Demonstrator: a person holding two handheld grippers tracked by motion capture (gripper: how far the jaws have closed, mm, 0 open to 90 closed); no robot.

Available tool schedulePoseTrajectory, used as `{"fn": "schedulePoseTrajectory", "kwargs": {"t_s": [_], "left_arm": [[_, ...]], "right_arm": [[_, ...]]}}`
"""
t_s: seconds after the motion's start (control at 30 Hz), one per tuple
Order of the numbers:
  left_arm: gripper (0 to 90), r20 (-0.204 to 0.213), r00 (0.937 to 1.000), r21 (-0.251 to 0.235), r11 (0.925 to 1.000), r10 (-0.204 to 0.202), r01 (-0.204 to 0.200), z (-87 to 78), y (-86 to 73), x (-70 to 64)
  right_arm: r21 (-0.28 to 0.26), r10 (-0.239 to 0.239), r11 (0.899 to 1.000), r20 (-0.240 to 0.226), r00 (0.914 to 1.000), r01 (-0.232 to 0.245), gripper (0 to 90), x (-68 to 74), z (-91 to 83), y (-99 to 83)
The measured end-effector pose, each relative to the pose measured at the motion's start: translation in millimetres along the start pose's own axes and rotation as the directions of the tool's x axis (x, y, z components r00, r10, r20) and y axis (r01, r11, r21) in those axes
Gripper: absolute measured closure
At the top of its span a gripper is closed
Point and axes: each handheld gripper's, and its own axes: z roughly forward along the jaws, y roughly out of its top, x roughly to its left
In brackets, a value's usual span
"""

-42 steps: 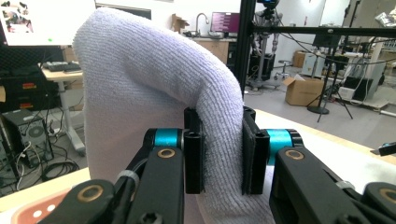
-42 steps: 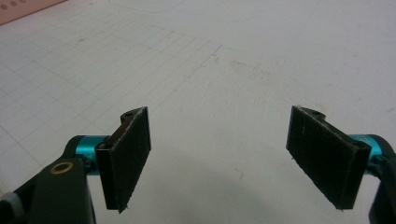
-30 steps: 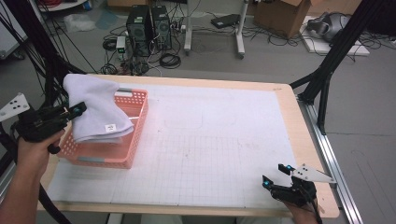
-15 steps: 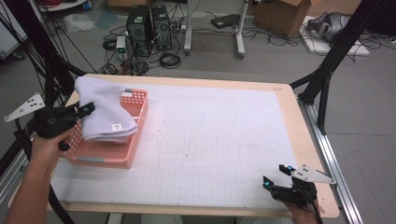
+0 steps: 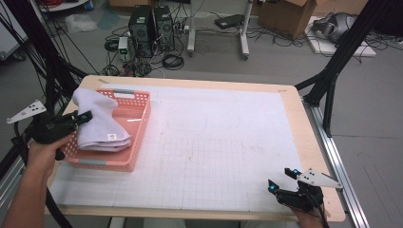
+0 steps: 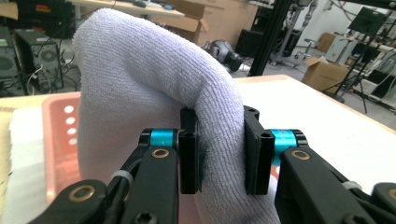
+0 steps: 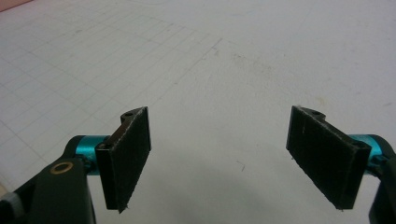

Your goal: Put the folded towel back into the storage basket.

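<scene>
A folded white towel [image 5: 100, 121] lies in the pink basket [image 5: 135, 142] at the table's left, one end lifted above the rim. My left gripper [image 5: 84, 117] is shut on that raised end; in the left gripper view the towel [image 6: 154, 84] bulges up between the black pads [image 6: 189, 154], with my left gripper [image 6: 219, 149] pinching a thick fold over the basket [image 6: 58, 140]. My right gripper [image 5: 281, 180] rests near the table's front right corner, open. In the right gripper view my right gripper [image 7: 218, 158] has nothing between its pads, just the gridded white mat [image 7: 210, 60].
A white gridded mat [image 5: 223, 147] covers the wooden table [image 5: 311, 142]. Beyond the far edge stand computer towers [image 5: 151, 26], tangled cables and cardboard boxes [image 5: 285, 16] on the floor. Black frame legs [image 5: 332, 71] rise at the right.
My left gripper has carried the towel's end leftward and lower, so the towel now sits deeper in the basket. The right gripper has stayed put and open.
</scene>
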Motion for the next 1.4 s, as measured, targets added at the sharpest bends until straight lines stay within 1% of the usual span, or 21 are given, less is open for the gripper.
{"fn": "schedulePoseTrajectory", "kwargs": {"t_s": [0.1,0.3,0.37,0.4,0.63,0.7,0.73,0.77,0.8,0.9,1.0,1.03,1.07,1.1,1.13,1.17,1.2,1.23,1.27,1.3,1.4], "left_arm": [[70.2,-0.018,0.9997,0.038,0.9992,-0.014,0.015,-0.5,-0.1,1.8],[67.5,-0.035,0.9989,0.074,0.9967,-0.032,0.034,0.2,0.3,3.1],[67.1,-0.046,0.9981,0.084,0.9955,-0.042,0.045,-0.2,0.2,3.8],[66.2,-0.060,0.9970,0.096,0.9939,-0.048,0.054,-1.1,-0.1,4.2],[65.4,-0.104,0.9935,0.139,0.9884,-0.048,0.062,-6.6,-1.6,4.2],[63.5,-0.130,0.9900,0.146,0.9865,-0.055,0.074,-8.8,-2.0,4.9],[61.1,-0.130,0.9900,0.146,0.9865,-0.055,0.074,-8.8,-2.0,4.9],[59.1,-0.150,0.9862,0.147,0.9849,-0.069,0.091,-11.7,-3.2,6.1],[57.8,-0.150,0.9862,0.147,0.9849,-0.069,0.091,-11.7,-3.2,6.1],[52.1,-0.191,0.9784,0.164,0.9801,-0.079,0.111,-17.7,-6.8,8.5],[49.4,-0.219,0.9719,0.142,0.9826,-0.087,0.120,-23.7,-8.8,10.6],[47.6,-0.219,0.9719,0.142,0.9826,-0.087,0.120,-23.7,-8.8,10.6],[45.1,-0.246,0.9646,0.124,0.9838,-0.096,0.129,-27.8,-7.8,11.5],[42.8,-0.246,0.9646,0.124,0.9838,-0.096,0.129,-27.8,-7.8,11.5],[42.8,-0.264,0.9599,0.115,0.9849,-0.095,0.129,-29.8,-6.7,11.2],[39.6,-0.293,0.9521,0.095,0.9882,-0.087,0.120,-33.5,-3.5,8.8],[38.6,-0.300,0.9509,0.087,0.9905,-0.076,0.106,-34.7,-2.1,6.8],[38.1,-0.300,0.9509,0.087,0.9905,-0.076,0.106,-34.7,-2.1,6.8],[37.7,-0.302,0.9517,0.079,0.9935,-0.054,0.082,-35.0,0.1,2.0],[37.5,-0.293,0.9550,0.078,0.9943,-0.047,0.072,-34.2,0.8,-0.4],[37.6,-0.281,0.9596,0.097,0.9944,-0.014,0.043,-27.5,1.9,-9.5]], "right_arm": [[0.002,0.000,1.000,-0.003,1.0000,0.000,20.7,0.5,0.3,0.3],[0.000,-0.005,1.000,-0.001,1.0000,0.005,20.7,-0.1,0.1,0.5],[0.000,-0.005,1.000,-0.002,1.0000,0.005,20.7,-0.1,0.1,0.5],[0.001,-0.004,1.000,-0.003,1.0000,0.004,20.7,0.2,-0.1,0.6],[-0.002,-0.003,1.000,-0.004,1.0000,0.003,20.7,0.2,-1.1,0.9],[-0.001,-0.002,1.000,-0.003,1.0000,0.002,20.7,0.4,-1.2,1.1],[0.001,0.000,1.000,-0.004,1.0000,0.000,20.7,0.7,-1.4,1.1],[-0.001,0.000,1.000,-0.004,1.0000,0.000,20.7,0.7,-1.4,1.3],[-0.002,0.001,1.000,-0.005,1.0000,-0.001,20.7,0.7,-1.3,1.2],[0.001,0.001,1.000,-0.004,1.0000,-0.001,20.7,0.8,-1.2,1.3],[0.001,0.003,1.000,-0.003,1.0000,-0.003,20.7,0.9,-1.2,1.4],[0.001,0.005,1.000,-0.003,1.0000,-0.005,20.7,0.9,-1.3,1.5],[-0.004,-0.003,1.000,-0.001,1.0000,0.003,20.7,0.1,-1.1,1.6],[-0.004,-0.003,1.000,-0.001,1.0000,0.003,20.7,0.1,-1.1,1.6],[-0.004,-0.004,1.000,-0.001,1.0000,0.004,20.7,0.0,-1.2,1.6],[-0.005,-0.006,1.000,-0.001,1.0000,0.006,20.7,-0.3,-1.0,1.4],[-0.003,-0.004,1.000,0.000,1.0000,0.004,20.7,-0.1,-1.2,1.5],[-0.003,-0.005,1.000,0.001,1.0000,0.005,20.7,-0.1,-1.2,1.5],[-0.004,-0.004,1.000,0.000,1.0000,0.004,20.7,0.1,-1.2,1.7],[-0.003,-0.004,1.000,0.000,1.0000,0.004,20.7,0.2,-1.2,1.8],[-0.002,-0.003,1.000,-0.002,1.0000,0.003,20.7,0.9,-0.9,2.3]]}}
